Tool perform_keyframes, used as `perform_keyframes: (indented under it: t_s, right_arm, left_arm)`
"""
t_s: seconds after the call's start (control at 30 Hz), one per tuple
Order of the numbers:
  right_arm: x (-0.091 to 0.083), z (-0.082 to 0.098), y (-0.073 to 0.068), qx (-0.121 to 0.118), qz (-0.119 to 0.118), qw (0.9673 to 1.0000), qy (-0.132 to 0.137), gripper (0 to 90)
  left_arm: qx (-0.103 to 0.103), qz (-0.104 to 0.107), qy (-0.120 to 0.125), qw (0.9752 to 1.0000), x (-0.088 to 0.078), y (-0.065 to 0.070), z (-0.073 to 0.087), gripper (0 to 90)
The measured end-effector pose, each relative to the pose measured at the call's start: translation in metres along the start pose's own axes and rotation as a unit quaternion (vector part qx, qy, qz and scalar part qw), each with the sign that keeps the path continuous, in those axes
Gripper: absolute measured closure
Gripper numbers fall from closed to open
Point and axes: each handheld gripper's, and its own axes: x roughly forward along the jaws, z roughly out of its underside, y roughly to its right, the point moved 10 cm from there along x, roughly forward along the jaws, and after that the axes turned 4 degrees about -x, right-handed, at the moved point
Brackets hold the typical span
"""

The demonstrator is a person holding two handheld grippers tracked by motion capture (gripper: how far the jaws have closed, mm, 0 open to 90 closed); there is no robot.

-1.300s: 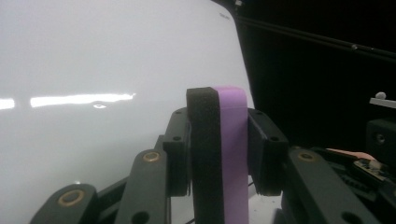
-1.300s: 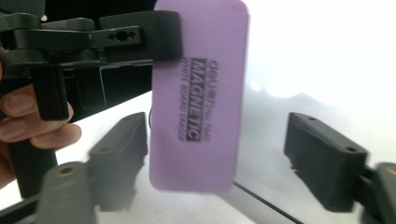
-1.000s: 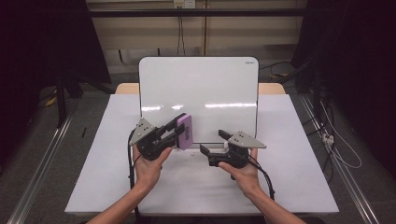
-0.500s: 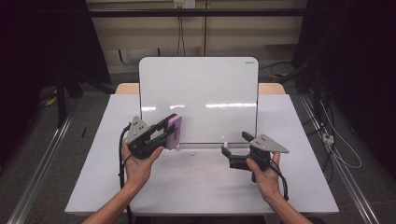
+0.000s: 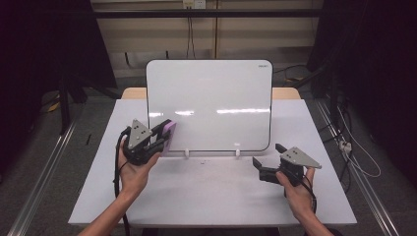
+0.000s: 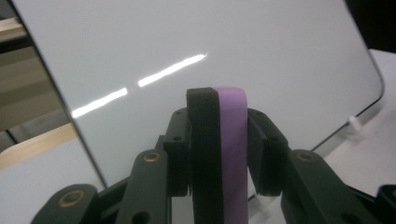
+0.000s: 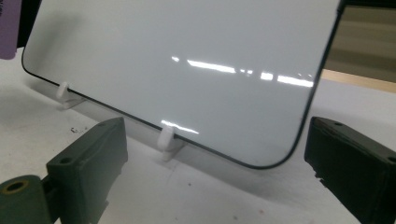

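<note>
A white whiteboard (image 5: pixel 209 103) stands upright on small white clips at the back of the table. My left gripper (image 5: pixel 164 135) is shut on a purple and black eraser (image 5: pixel 168 136), held at the board's lower left corner. In the left gripper view the eraser (image 6: pixel 219 149) stands on edge between the jaws, right in front of the whiteboard (image 6: pixel 233 56). My right gripper (image 5: pixel 268 160) is open with nothing in it, low over the table near the board's lower right corner. Its view shows the whiteboard (image 7: pixel 187 70) and the eraser (image 7: pixel 9 28) at the far left.
The white table (image 5: pixel 206 196) has free room in front of the board. White clips (image 7: pixel 166 140) hold the board's bottom edge. Metal rails run along the floor on both sides, and cables lie on the floor at the right.
My right gripper has let go of the eraser and moved right and toward me, open. The left gripper has carried the eraser left to the board's lower left corner.
</note>
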Motion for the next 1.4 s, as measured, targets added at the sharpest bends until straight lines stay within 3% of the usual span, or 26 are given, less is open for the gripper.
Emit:
perform_keyframes:
  t_s: [0.17, 0.3, 0.4, 0.6, 0.87, 1.07, 1.2, 1.27, 1.37, 1.4]
  right_arm:
    - [-0.011, 0.006, 0.011, -0.006, 0.010, 0.9999, -0.003, 5.8]
    - [-0.016, 0.012, 0.020, 0.007, 0.021, 0.9998, -0.001, 5.7]
    - [-0.015, 0.014, 0.021, 0.012, 0.021, 0.9997, -0.002, 5.7]
    - [-0.013, 0.014, 0.017, 0.011, 0.015, 0.9998, -0.004, 5.6]
    - [-0.010, 0.014, 0.016, 0.015, 0.007, 0.9998, -0.005, 5.4]
    - [-0.010, 0.015, 0.016, 0.016, 0.006, 0.9999, -0.004, 5.4]
    - [-0.010, 0.014, 0.016, 0.016, 0.006, 0.9998, -0.004, 5.4]
    - [-0.010, 0.014, 0.015, 0.015, 0.006, 0.9999, -0.003, 5.4]
    - [-0.010, 0.014, 0.015, 0.016, 0.005, 0.9999, -0.003, 5.3]
    - [-0.010, 0.014, 0.015, 0.016, 0.005, 0.9998, -0.004, 5.3]
  left_arm:
    - [0.017, -0.028, -0.027, 0.9991, 0.005, -0.012, 0.003, 64.6]
    - [0.021, -0.048, -0.040, 0.9978, 0.011, -0.019, 0.007, 64.7]
    - [0.035, -0.065, -0.050, 0.9960, 0.015, -0.022, 0.009, 64.7]
    - [0.037, -0.070, -0.082, 0.9935, 0.028, -0.024, 0.017, 64.6]
    - [0.066, -0.082, -0.092, 0.9902, 0.044, -0.015, 0.019, 64.2]
    - [0.060, -0.078, -0.090, 0.9910, 0.043, -0.015, 0.019, 63.4]
    - [0.043, -0.069, -0.085, 0.9931, 0.043, -0.016, 0.019, 59.9]
    - [0.025, -0.053, -0.081, 0.9950, 0.043, -0.015, 0.019, 51.0]
    - [0.019, -0.057, -0.073, 0.9956, 0.041, -0.017, 0.019, 41.9]
    - [0.008, -0.041, -0.066, 0.9969, 0.040, -0.015, 0.018, 37.2]
